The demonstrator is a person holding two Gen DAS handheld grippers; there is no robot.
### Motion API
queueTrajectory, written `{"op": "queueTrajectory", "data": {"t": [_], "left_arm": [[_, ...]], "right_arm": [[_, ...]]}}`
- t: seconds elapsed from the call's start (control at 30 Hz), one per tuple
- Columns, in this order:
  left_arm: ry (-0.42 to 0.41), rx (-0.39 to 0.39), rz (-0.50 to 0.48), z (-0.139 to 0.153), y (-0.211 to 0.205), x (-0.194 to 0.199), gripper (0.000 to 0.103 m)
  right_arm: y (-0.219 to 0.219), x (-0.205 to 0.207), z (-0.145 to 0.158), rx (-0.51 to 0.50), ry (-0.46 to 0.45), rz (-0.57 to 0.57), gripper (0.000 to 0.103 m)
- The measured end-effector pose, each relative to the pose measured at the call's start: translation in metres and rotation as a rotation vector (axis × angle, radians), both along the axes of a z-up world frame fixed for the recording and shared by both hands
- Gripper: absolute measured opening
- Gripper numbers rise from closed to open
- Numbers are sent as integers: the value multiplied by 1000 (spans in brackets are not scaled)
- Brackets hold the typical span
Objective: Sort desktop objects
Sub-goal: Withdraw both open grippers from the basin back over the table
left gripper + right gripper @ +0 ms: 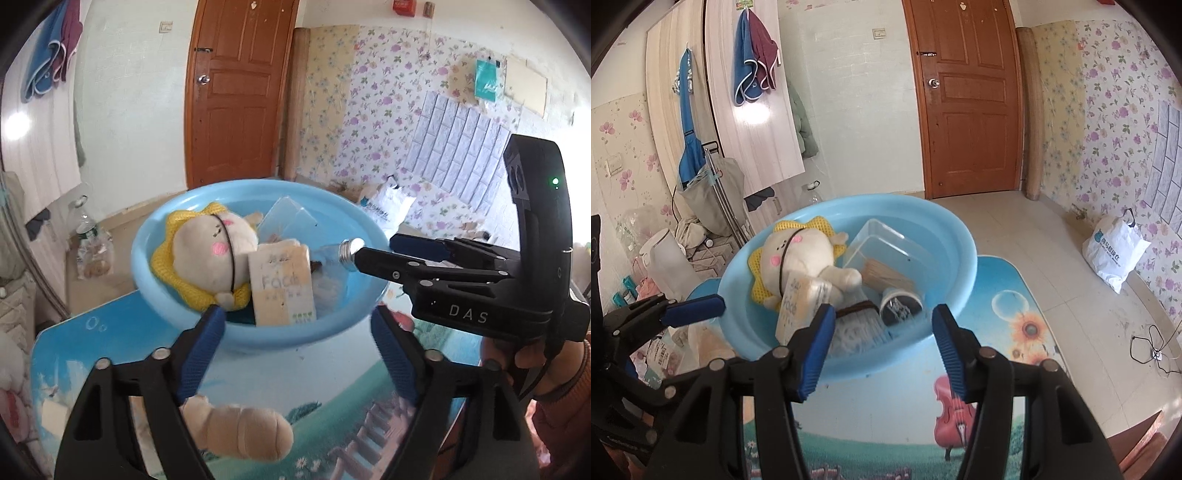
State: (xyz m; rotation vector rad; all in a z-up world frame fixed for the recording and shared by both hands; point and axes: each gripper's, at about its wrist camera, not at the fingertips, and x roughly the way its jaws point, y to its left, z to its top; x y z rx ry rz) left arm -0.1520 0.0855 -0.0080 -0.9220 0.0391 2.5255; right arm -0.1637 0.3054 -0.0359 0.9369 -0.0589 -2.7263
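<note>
Here, fuzzy plush lion (801, 251) fills round glossy basin (956, 236).

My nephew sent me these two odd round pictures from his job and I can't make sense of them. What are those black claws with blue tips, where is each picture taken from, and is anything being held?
No robot here: a person holds a hand tool in each hand, each a two-finger gripper with blue pads. A wide-angle camera on each tool looks along its fingers, hence the round pictures. One picture looks out from the left gripper, the other from the right gripper. In the left one the right tool reaches in from the side, the person's hand on its handle.

On a picture-printed table sits a blue basin holding a plush lion, a small box, a clear container and other bits. A tan plush piece appears below the left gripper.

Both grippers are open, holding nothing.
</note>
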Motion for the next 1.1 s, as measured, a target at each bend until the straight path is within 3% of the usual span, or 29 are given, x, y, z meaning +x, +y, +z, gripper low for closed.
{"op": "queueTrajectory", "data": {"t": [0.37,0.9,1.1], "left_arm": [[-95,-30,44,-2,-6,22,85],[-151,9,192,-29,-61,55,86],[-164,16,200,-33,-67,59,86]], "right_arm": [[0,24,-7,-25,-25,3,54],[-10,48,-34,-19,-112,17,55],[-24,55,-41,-1,-133,49,55]]}}
